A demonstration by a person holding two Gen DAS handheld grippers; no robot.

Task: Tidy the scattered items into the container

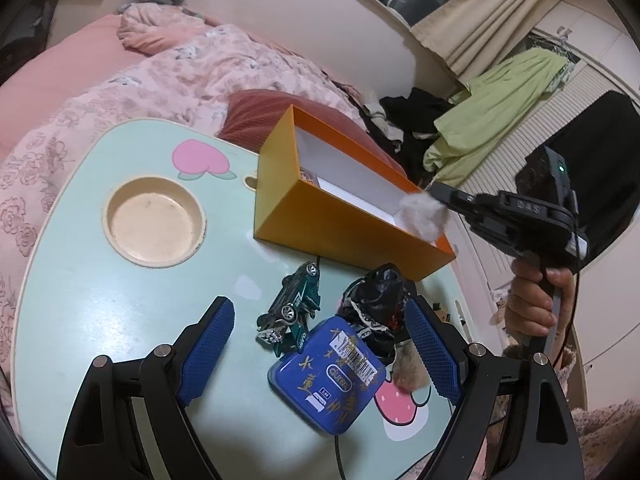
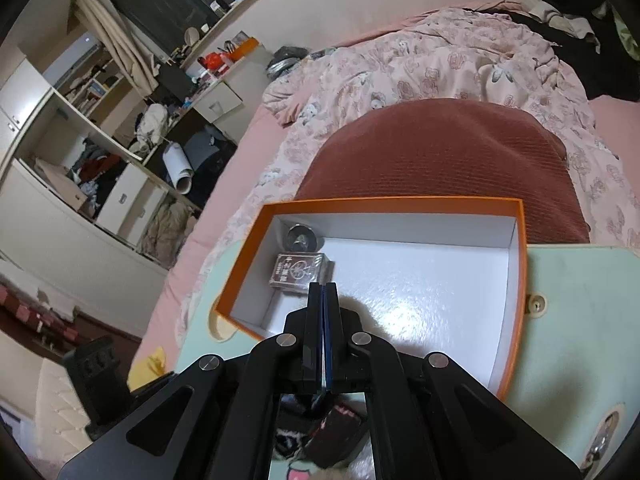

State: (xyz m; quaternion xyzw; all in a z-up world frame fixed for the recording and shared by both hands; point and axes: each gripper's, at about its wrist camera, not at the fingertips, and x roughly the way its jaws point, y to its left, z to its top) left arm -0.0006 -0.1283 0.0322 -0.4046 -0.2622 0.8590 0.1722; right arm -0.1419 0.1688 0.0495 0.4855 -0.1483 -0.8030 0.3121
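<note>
The orange box [image 1: 280, 184] with a white inside stands on the mint table [image 1: 100, 280]. My right gripper [image 1: 436, 194] is shut on a white fluffy ball [image 1: 422, 214] and holds it over the box's near right corner. In the right wrist view its jaws are pressed together [image 2: 324, 286] above the box [image 2: 518, 280], which holds a brown card pack [image 2: 298, 270] and a dark round item [image 2: 302, 236]. My left gripper [image 1: 320, 332] is open above a green toy car [image 1: 294, 304], a blue tin [image 1: 328, 376] and a black lace cloth [image 1: 376, 300].
A round cup recess [image 1: 154, 222] sits in the table's left part. A brown fur piece [image 1: 408, 368] lies by my right finger. The bed with a pink quilt [image 1: 180, 76] and a dark red cushion [image 2: 436, 156] lies behind the table. Shelves [image 2: 100, 140] stand at the far left.
</note>
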